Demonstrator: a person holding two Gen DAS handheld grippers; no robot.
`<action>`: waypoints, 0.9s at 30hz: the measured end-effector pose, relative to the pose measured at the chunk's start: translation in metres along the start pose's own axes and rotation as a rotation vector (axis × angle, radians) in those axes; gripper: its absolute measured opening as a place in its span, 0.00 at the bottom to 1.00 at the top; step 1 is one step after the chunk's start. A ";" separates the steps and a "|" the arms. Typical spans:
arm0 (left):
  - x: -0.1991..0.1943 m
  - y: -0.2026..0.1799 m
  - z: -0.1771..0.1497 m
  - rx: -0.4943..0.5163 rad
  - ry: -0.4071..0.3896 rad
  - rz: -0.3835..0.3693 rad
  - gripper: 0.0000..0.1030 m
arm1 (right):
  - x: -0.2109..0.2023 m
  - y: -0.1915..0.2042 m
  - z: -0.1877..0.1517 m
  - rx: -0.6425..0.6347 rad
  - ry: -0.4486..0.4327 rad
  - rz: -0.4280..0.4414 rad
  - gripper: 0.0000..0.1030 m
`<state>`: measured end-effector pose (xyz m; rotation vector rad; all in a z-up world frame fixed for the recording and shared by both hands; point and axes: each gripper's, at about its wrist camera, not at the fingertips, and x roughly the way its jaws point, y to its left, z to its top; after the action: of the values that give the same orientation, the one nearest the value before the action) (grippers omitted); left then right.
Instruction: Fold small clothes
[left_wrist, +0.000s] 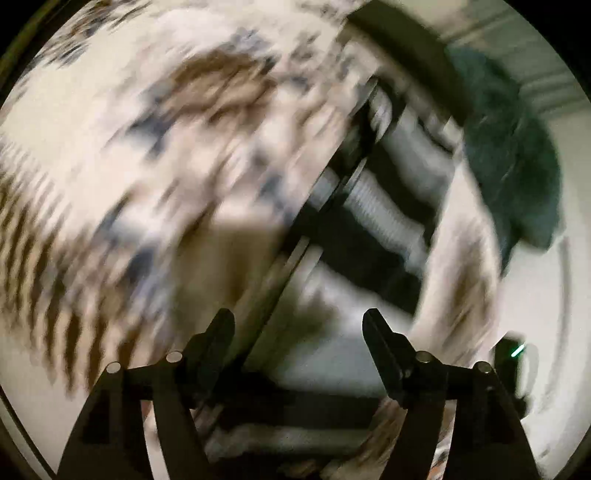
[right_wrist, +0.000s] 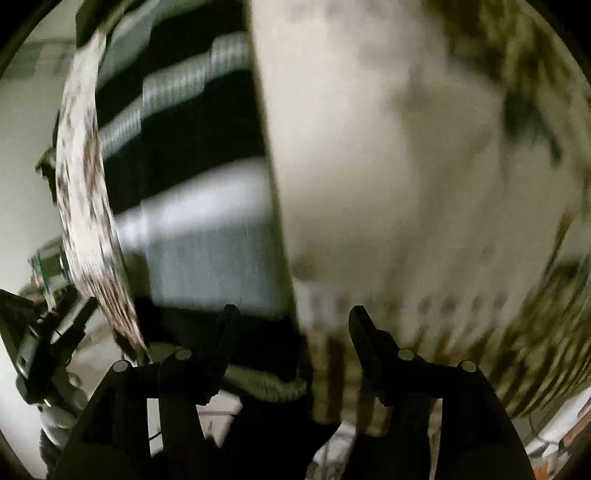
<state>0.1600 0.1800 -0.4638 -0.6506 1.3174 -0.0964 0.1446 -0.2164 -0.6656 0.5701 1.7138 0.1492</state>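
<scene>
Both views are heavily blurred. A pale cloth with brown and blue-grey print (left_wrist: 177, 155) fills the left of the left wrist view, lying on a surface whose edge (left_wrist: 314, 221) runs diagonally. My left gripper (left_wrist: 297, 325) is open above that edge with nothing between its fingers. In the right wrist view the same pale printed cloth (right_wrist: 388, 166) covers the right half, ending at a straight edge (right_wrist: 277, 184). Over that edge my right gripper (right_wrist: 294, 314) is open, gripping nothing. A narrow printed strip (right_wrist: 85, 184) curves down at the left.
A dark green cloth (left_wrist: 517, 155) lies at the upper right. Below the surface's edge run grey corrugated hoses (right_wrist: 184, 85) over dark gaps. A black tool with metal parts (right_wrist: 48, 332) sits at the lower left of the right wrist view.
</scene>
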 end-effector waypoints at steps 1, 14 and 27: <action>0.009 -0.010 0.030 0.001 -0.030 -0.024 0.68 | -0.008 -0.001 0.016 0.013 -0.021 0.010 0.61; 0.174 -0.110 0.259 0.237 0.036 -0.055 0.66 | -0.074 0.094 0.287 -0.064 -0.226 0.393 0.61; 0.143 -0.068 0.239 0.227 0.108 -0.116 0.68 | -0.072 0.075 0.290 0.048 -0.221 0.330 0.60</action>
<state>0.4382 0.1564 -0.5293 -0.5336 1.3480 -0.3749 0.4502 -0.2445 -0.6383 0.8712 1.4039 0.2693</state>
